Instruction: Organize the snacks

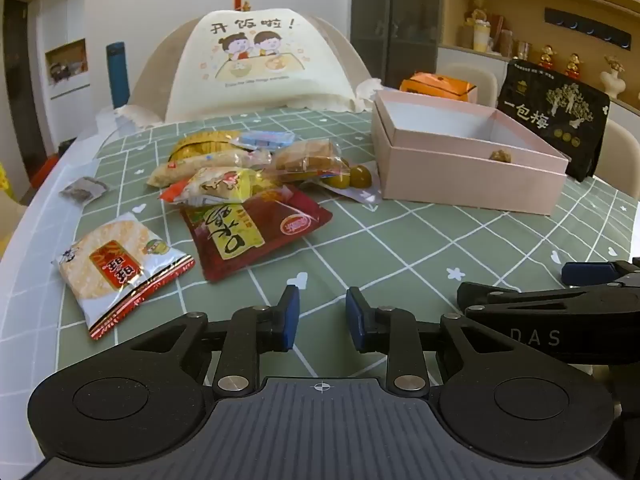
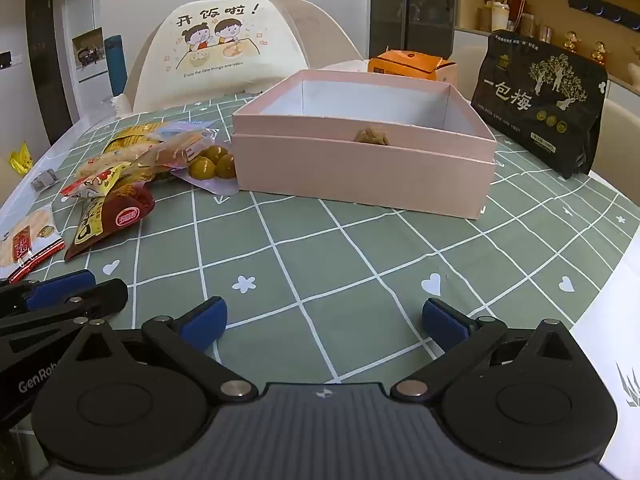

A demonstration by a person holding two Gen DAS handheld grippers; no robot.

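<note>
home dining room | mesh food cover (image 1: pixel 256 60) | checked tablecloth (image 2: pixel 320 248) | ornament shelves (image 1: pixel 560 44)

Dim, warm indoor light; soft shadows; strong fisheye bending at edges (background slightly soft)

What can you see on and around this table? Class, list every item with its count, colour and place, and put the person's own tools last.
pink box: one, open, mid-table; brown snack inside
snack pile: several packets, yellow, red, left of box
green plums pack: one, touching box's left side
red pouch: one, front of pile
rice cracker packet: one, white-red, nearest left edge
small grey sachet: one, far left
black plum bag: one, upright, right of box
orange carton: one, behind box
food cover: one, cream, rear
left gripper: open, empty
right gripper: open, empty
</note>
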